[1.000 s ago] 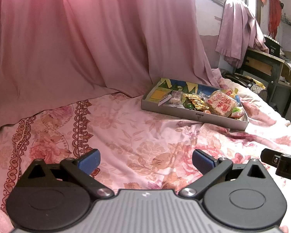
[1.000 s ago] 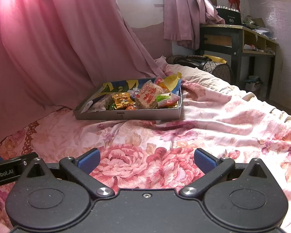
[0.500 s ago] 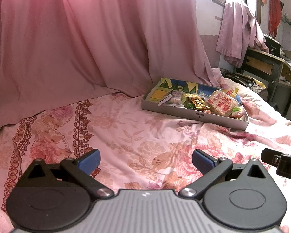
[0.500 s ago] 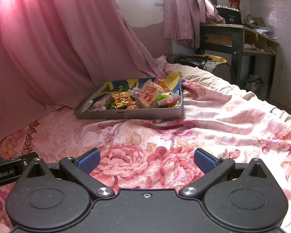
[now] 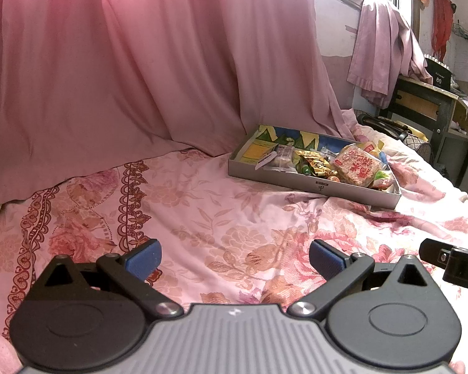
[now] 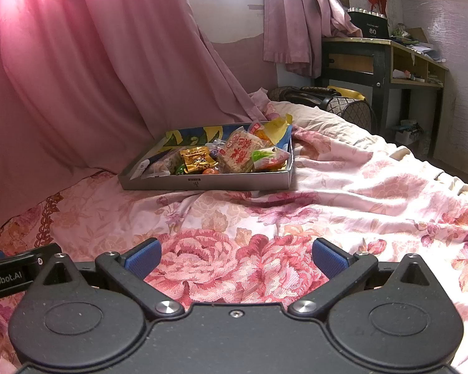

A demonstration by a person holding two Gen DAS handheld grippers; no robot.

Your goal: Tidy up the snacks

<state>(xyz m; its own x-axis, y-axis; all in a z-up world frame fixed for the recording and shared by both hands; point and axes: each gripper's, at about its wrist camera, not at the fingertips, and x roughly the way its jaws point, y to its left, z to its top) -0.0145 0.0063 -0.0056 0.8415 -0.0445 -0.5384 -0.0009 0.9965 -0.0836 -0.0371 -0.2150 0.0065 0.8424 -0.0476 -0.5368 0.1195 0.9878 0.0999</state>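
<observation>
A shallow grey cardboard tray of mixed snacks lies on the floral bedsheet, far ahead of both grippers. In it are a large rice-cracker pack with red print, a gold foil packet, a green-labelled packet and a pale wrapped snack. My left gripper is open and empty, low over the sheet. My right gripper is open and empty too, beside it to the right.
A pink curtain hangs behind the bed on the left. A dark wooden desk with shelves stands at the far right, with a dark bag and a wire basket by the bed's end. The bedsheet is rumpled.
Both views have shifted very slightly; the tray sits a touch closer in the frames. Both grippers have stayed open and empty.
</observation>
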